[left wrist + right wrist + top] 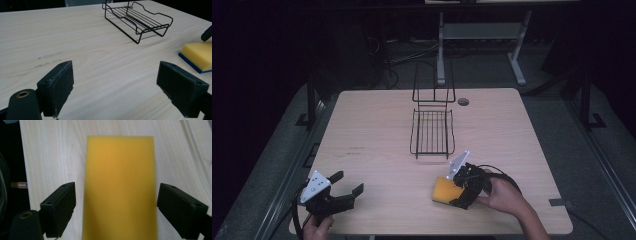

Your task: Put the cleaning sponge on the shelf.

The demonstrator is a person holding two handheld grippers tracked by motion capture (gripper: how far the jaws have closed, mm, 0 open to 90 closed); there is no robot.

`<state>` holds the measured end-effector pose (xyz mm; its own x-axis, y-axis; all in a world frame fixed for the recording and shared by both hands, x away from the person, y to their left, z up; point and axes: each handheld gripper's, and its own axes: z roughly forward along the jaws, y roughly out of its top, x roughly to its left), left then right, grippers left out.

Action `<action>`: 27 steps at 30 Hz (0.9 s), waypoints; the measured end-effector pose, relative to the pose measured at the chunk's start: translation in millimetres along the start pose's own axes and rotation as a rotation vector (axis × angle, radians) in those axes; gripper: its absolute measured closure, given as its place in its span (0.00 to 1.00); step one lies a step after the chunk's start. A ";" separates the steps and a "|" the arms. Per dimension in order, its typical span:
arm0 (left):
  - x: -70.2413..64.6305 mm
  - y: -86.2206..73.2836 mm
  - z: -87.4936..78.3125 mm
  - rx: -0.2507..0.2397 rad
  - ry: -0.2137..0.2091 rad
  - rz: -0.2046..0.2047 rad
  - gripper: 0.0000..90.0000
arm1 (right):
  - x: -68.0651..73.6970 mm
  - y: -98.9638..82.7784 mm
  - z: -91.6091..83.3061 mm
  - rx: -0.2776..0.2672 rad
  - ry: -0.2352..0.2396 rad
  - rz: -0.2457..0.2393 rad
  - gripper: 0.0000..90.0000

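Observation:
A yellow sponge (444, 192) with a blue underside lies flat on the wooden table (377, 125) near its front edge. My right gripper (459, 192) is open around the sponge (120, 187), its jaws standing on either side with small gaps. My left gripper (348, 186) is open at the front left corner, with nothing but bare wood between its jaws. The left gripper view shows the sponge (197, 53) off to the right. A black wire rack (432, 131) stands in the middle of the table.
The rack's tall wire back (433, 82) rises at its far end. A round cable hole (463, 101) sits at the table's back right. Faint scuff marks (356, 150) show on the left of the wood. Beyond the table lie a dark floor and a metal frame (482, 35).

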<state>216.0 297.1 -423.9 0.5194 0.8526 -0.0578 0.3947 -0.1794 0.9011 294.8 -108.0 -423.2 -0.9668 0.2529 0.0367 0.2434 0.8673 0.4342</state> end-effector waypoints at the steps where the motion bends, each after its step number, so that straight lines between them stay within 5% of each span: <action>1: -0.1 0.0 0.0 -0.001 0.000 0.000 0.15 | -0.1 0.2 0.7 0.004 0.000 0.003 0.17; 27: 0.8 -0.1 -0.2 -0.002 0.000 -0.005 0.15 | -4.9 1.9 22.7 0.068 0.009 0.002 0.17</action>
<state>216.2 297.9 -424.0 0.5178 0.8532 -0.0621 0.3960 -0.1746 0.9015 301.7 -97.9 -442.9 -0.9669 0.2509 0.0461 0.2498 0.8942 0.3716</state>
